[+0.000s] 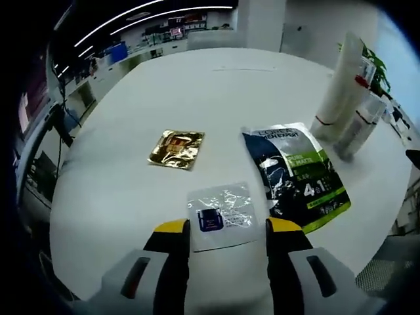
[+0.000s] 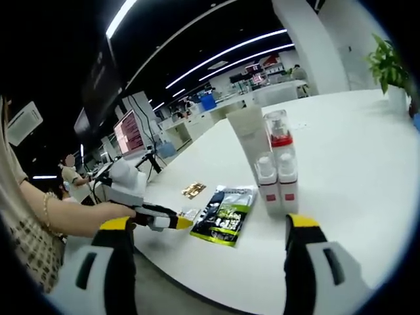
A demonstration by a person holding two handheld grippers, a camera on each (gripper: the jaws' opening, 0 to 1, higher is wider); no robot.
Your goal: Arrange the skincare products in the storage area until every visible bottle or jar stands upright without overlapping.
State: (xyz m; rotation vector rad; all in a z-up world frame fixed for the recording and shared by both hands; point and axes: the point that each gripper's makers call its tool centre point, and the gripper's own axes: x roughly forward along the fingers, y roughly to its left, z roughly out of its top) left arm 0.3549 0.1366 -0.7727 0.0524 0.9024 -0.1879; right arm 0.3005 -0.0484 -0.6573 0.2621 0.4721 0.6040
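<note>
In the left gripper view, the left gripper [image 1: 228, 231] is held low over the near edge of a white bench [image 1: 118, 190], its yellow-tipped jaws spread apart and gripping nothing. Between the jaw tips, flat on the bench, a clear sachet [image 1: 221, 214] with a dark blue label is seen; whether the jaws touch it cannot be told. Just beyond it to the right lies a dark pouch [image 1: 298, 174] with a green band and white lettering, also flat. Farther in, apart from both, a gold sachet [image 1: 176, 149] lies flat. Toward the far right edge a tall white tube [image 1: 341, 88] stands upright, with a smaller clear-capped bottle [image 1: 359, 130] just beside it.

In the right gripper view, the right gripper [image 2: 210, 226] is held off the bench edge, its jaws wide apart and empty. Upright bottles are grouped on the bench [image 2: 354, 157]: the white tube [image 2: 248, 141], a red-banded bottle [image 2: 278, 131] behind, and two small white bottles [image 2: 277, 180] in front, close together. The pouch [image 2: 226, 213] lies near the bench edge, the gold sachet [image 2: 193, 189] beyond it. The left gripper [image 2: 157, 218] is seen at the left, held by a person's hand [image 2: 108, 213], its tips at the clear sachet [image 2: 189, 214].
</note>
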